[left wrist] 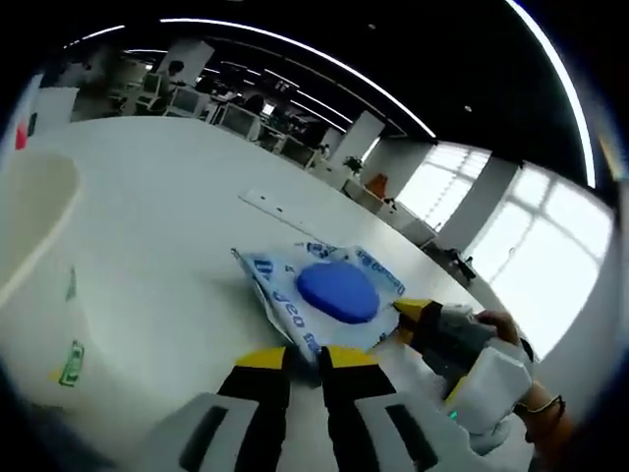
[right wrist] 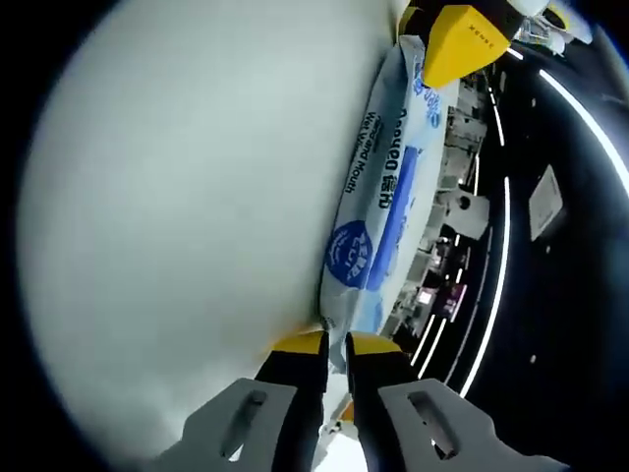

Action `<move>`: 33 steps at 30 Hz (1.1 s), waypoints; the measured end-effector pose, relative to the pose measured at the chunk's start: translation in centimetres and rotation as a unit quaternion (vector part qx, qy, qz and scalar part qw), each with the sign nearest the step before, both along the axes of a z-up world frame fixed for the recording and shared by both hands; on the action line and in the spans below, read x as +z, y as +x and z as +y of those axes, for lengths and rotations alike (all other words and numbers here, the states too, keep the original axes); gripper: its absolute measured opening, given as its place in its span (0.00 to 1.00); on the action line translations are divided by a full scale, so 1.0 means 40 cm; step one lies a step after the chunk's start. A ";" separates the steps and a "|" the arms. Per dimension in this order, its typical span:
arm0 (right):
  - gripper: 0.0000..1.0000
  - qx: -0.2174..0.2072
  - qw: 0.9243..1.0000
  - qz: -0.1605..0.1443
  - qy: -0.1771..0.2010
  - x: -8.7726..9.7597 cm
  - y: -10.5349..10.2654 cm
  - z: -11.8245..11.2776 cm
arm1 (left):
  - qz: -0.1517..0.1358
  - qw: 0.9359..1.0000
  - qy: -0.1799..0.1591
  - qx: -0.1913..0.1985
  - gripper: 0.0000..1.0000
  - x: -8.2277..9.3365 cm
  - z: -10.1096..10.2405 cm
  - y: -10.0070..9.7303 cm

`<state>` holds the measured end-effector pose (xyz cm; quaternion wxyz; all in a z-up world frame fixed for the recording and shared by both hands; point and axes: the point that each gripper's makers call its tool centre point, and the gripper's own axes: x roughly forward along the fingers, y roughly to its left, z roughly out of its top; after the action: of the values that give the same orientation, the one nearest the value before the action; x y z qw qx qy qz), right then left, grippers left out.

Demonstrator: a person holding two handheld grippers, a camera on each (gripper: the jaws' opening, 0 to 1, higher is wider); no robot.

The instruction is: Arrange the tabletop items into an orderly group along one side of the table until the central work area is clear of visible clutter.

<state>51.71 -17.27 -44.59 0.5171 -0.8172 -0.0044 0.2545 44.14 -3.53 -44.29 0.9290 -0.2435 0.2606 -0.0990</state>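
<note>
Gripping the wet-wipes pack [left wrist: 329, 295] from two ends, I hold it just above the white counter [left wrist: 167, 246]: my left tongs [left wrist: 307, 359] are pinched shut on the near edge of its wrapper, below the round blue lid [left wrist: 338, 291], while my right tongs [left wrist: 413, 317] clamp the opposite edge. In the right gripper view the pack [right wrist: 378, 187] runs lengthwise from my right tongs [right wrist: 334, 344] to the left tongs [right wrist: 462, 39]. A white strip [left wrist: 280, 208] lies beyond the pack.
</note>
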 end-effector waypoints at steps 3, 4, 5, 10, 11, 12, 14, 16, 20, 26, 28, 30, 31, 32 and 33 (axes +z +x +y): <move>0.00 0.000 1.000 -0.012 -0.008 0.007 0.002 0.000 | -0.001 1.000 0.010 0.002 0.06 0.000 0.000 -0.003; 0.00 0.000 1.000 -0.012 -0.007 0.007 0.002 0.001 | -0.002 1.000 0.010 0.002 0.05 0.002 -0.001 -0.001; 0.00 0.001 1.000 -0.011 -0.009 0.008 -0.004 0.003 | -0.001 1.000 0.013 0.003 0.04 0.002 0.000 0.000; 0.00 0.001 1.000 -0.013 -0.011 0.009 -0.003 0.002 | -0.001 1.000 0.029 0.002 0.01 0.001 0.001 0.004; 0.00 0.001 1.000 -0.014 -0.013 0.010 -0.006 0.003 | 0.000 1.000 0.030 0.002 0.01 0.000 0.000 0.005; 0.00 0.000 1.000 -0.013 -0.013 0.010 -0.009 0.003 | 0.000 1.000 0.031 0.001 0.01 0.000 0.000 0.006; 0.00 0.000 1.000 -0.013 -0.014 0.011 -0.007 0.003 | 0.000 0.999 0.033 0.000 0.00 0.000 0.001 0.008; 0.00 0.000 1.000 -0.016 -0.014 0.015 -0.007 0.003 | -0.001 0.999 0.039 -0.002 0.00 0.000 0.001 0.009; 0.00 0.001 1.000 -0.027 -0.016 0.027 -0.008 0.002 | -0.007 0.999 0.048 -0.005 0.00 0.005 0.001 0.008; 0.00 0.002 0.999 -0.037 -0.022 0.042 -0.013 -0.003 | -0.015 0.998 0.056 -0.010 0.00 0.022 0.000 0.004; 0.00 0.003 0.999 -0.040 -0.025 0.048 -0.017 -0.004 | -0.017 0.998 0.058 -0.011 0.00 0.025 0.001 0.002; 0.00 0.005 0.999 -0.043 -0.028 0.057 -0.024 -0.004 | -0.017 0.998 0.061 -0.011 0.00 0.027 0.001 -0.001; 0.00 0.005 0.998 -0.045 -0.030 0.061 -0.027 -0.005 | -0.018 0.998 0.061 -0.012 0.00 0.029 0.001 -0.006; 0.00 0.006 0.998 -0.046 -0.031 0.065 -0.029 -0.005 | -0.018 0.998 0.063 -0.013 0.00 0.031 0.001 -0.007; 0.00 0.006 0.998 -0.046 -0.032 0.069 -0.032 -0.006 | -0.020 0.998 0.064 -0.014 0.00 0.036 0.002 -0.005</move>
<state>50.42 -17.51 -41.83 0.4888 -0.8440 -0.0249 0.2193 43.94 -3.46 -42.83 0.9463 -0.1780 0.2510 -0.0996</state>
